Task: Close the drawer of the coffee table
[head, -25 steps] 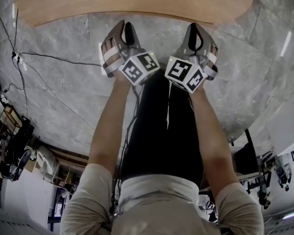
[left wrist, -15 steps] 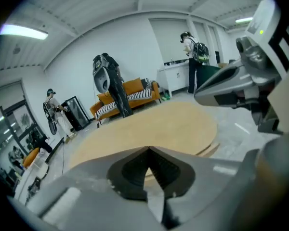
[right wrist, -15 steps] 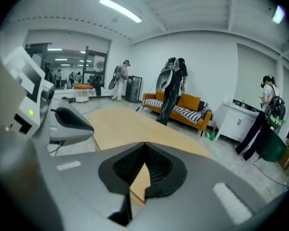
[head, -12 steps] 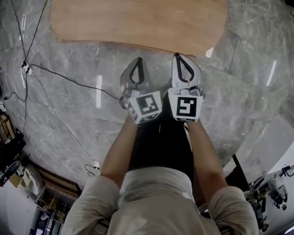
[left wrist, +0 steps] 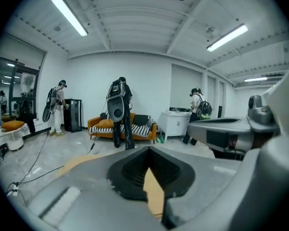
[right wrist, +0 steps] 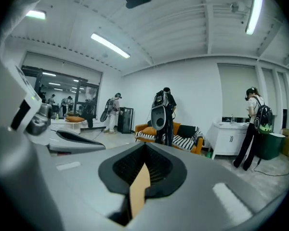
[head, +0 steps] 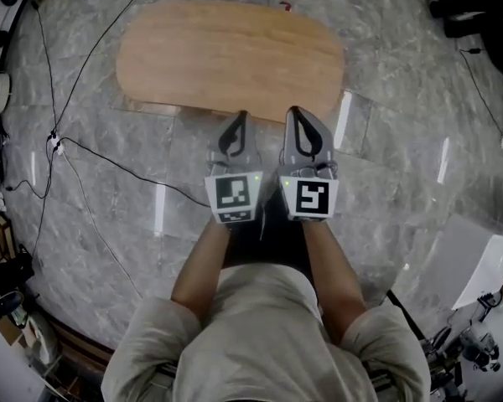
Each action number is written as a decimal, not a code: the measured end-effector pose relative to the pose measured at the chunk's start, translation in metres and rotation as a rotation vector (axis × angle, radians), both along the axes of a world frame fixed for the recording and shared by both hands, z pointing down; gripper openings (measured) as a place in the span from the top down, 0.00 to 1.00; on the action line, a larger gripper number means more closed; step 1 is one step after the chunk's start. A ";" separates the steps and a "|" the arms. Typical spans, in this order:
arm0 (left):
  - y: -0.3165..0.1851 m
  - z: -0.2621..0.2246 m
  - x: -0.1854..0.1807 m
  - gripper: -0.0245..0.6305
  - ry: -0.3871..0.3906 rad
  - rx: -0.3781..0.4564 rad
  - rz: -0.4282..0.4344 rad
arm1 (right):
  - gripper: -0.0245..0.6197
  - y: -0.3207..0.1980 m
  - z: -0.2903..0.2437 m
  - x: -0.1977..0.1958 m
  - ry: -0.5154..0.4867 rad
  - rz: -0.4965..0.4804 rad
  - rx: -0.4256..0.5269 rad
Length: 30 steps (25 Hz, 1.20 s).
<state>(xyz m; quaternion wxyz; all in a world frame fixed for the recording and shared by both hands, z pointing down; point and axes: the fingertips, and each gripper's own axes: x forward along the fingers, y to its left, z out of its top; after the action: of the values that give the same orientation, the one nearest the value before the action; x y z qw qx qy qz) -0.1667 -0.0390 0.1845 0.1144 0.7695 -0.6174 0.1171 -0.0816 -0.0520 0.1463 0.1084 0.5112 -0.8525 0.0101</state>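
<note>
Facing coffee table, left gripper, right gripper

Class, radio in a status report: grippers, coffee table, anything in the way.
Left gripper and right gripper shut, empty, side by side. Coffee table ahead, drawer not visible. Floor cable off to the left.

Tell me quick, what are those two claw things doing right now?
Left gripper: closed, holding nothing.
Right gripper: closed, holding nothing.
</note>
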 end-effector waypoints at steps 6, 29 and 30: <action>0.019 -0.073 0.035 0.93 0.064 0.111 0.013 | 0.95 0.013 -0.075 0.024 -0.059 -0.005 0.083; 0.090 -0.180 0.143 0.93 0.030 0.267 0.000 | 0.95 0.090 -0.171 0.121 -0.020 -0.104 0.259; 0.093 -0.183 0.144 0.93 0.031 0.268 0.001 | 0.95 0.094 -0.174 0.120 -0.015 -0.107 0.263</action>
<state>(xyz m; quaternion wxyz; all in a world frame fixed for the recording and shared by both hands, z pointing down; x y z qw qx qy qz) -0.0227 0.0540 0.0019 0.0203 0.7799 -0.6251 0.0218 0.0389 0.0419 -0.0273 0.0342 0.4749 -0.8732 -0.1038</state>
